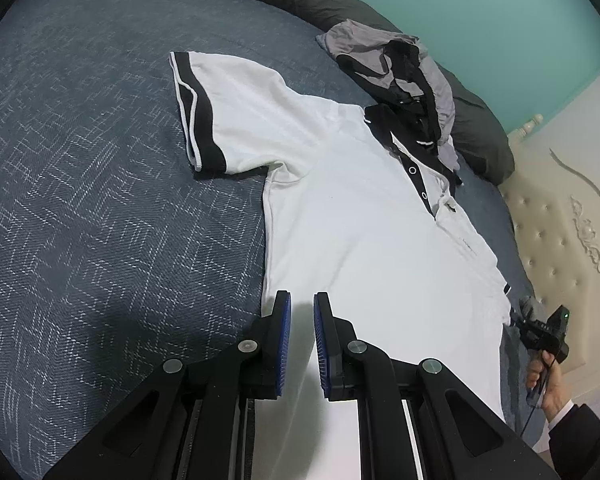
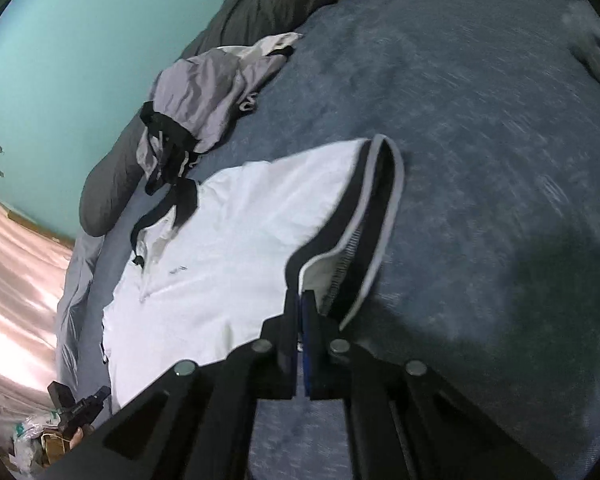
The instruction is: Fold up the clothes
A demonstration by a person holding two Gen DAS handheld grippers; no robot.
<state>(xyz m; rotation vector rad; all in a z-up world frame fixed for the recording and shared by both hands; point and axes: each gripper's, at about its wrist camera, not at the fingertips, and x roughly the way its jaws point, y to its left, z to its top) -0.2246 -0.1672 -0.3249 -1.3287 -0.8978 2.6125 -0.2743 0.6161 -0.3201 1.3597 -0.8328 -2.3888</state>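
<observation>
A white polo shirt (image 1: 364, 240) with black trim is spread face up on the blue-grey bed cover (image 1: 100, 200), collar toward the dark pillow (image 1: 480, 136), a crumpled grey garment (image 1: 384, 56) lying just beyond that collar; the right gripper (image 2: 301, 300) is seen pressed together on the black-banded cuff of 1 sleeve (image 2: 364, 240), which is lifted clear of the cover; the sleeve-fold is judged to be in hand, and the next move calls for the cuff to be carried across the white chest and laid flat without dragging the body; the left gripper (image 1: 302, 312) is held spread, nothing between its blue pads (image 1: 284, 344), poised low over the shirt's hem edge; the other sleeve (image 1: 204, 112) is seen lying flat and outstretched; in the left view, a hand (image 1: 548, 384) is seen gripping the right tool's handle at the bed's far side.
</observation>
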